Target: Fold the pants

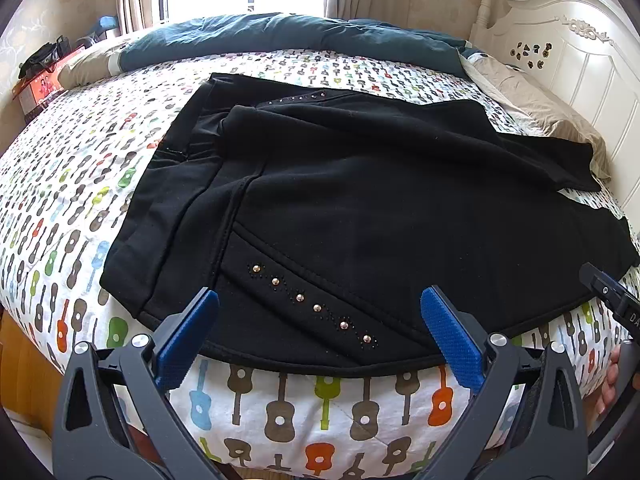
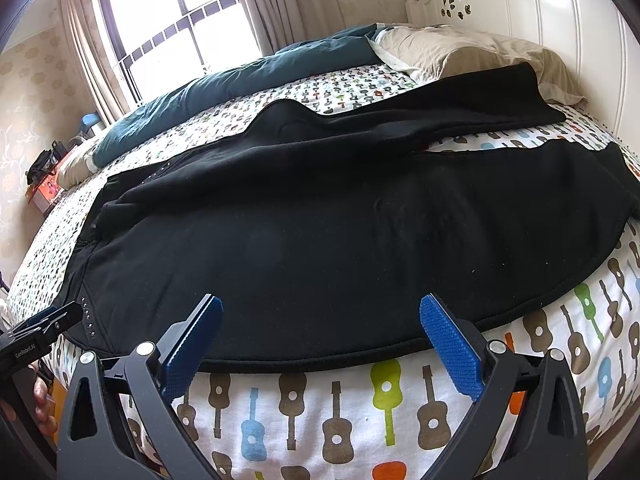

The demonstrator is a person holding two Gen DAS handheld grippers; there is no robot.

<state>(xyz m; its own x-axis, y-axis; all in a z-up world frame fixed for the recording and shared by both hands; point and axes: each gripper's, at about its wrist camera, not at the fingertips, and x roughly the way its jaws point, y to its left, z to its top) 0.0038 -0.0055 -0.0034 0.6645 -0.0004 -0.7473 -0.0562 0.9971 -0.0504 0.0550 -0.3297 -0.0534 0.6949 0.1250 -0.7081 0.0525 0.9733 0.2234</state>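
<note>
Black pants [image 1: 360,200] spread on the bed [image 1: 280,396]; left gripper [image 1: 320,332] and right gripper [image 2: 320,336] near its hem, jaws spread, empty.

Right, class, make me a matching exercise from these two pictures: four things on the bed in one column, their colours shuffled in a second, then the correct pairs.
Things:
1. pants
2. pillow
3. blanket
4. gripper pads

Colours:
A. beige
B. bright blue
C. black
D. dark teal

Pairs: 1-C, 2-A, 3-D, 4-B
</note>
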